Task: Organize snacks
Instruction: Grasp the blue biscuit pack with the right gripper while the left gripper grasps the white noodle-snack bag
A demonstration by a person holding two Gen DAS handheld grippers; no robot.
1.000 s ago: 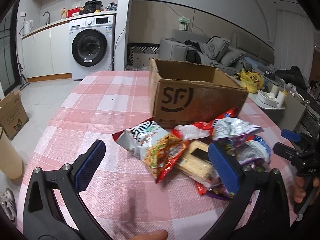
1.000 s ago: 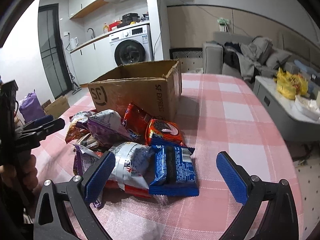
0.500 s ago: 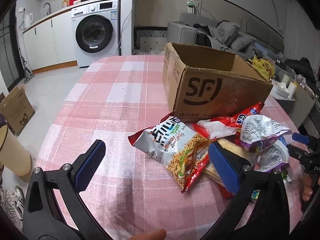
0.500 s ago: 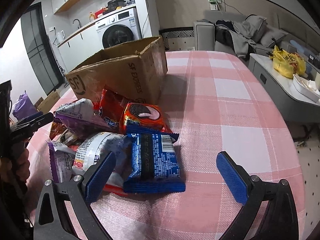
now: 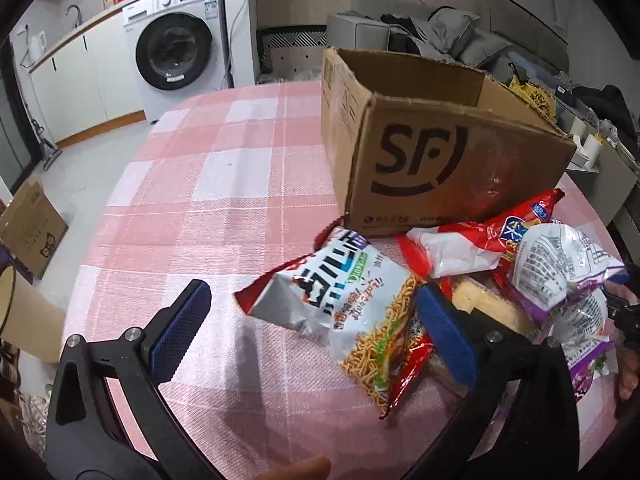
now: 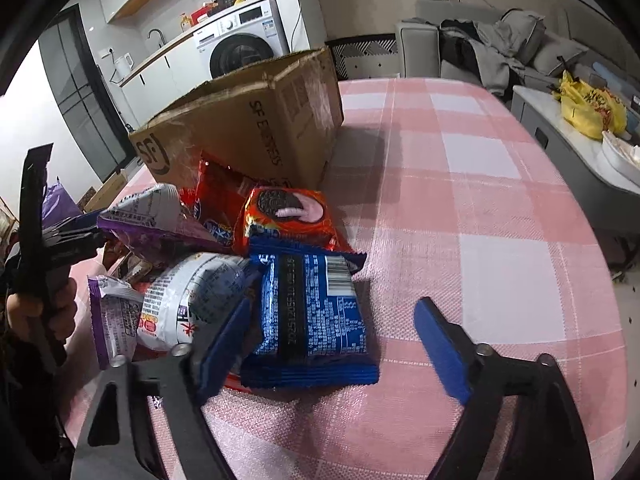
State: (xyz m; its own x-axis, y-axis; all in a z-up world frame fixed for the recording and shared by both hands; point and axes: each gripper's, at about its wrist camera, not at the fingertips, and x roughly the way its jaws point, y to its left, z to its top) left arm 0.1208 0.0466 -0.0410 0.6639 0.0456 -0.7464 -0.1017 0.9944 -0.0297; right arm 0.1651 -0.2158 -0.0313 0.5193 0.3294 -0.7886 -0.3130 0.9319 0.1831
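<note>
The right gripper [image 6: 332, 344] is narrowing its fingers around the blue cookie pack [image 6: 310, 316], not yet clamping; the left gripper [image 5: 316, 328], fingers apart, is straddling the noodle bag [image 5: 352, 308] lying near the box [image 5: 436, 168].

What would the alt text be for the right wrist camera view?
The right gripper straddles a blue cookie packet, fingers just closing, not yet pressing. Behind it lie an orange cookie packet, purple bags and an open cardboard box on a pink checked tablecloth.
</note>
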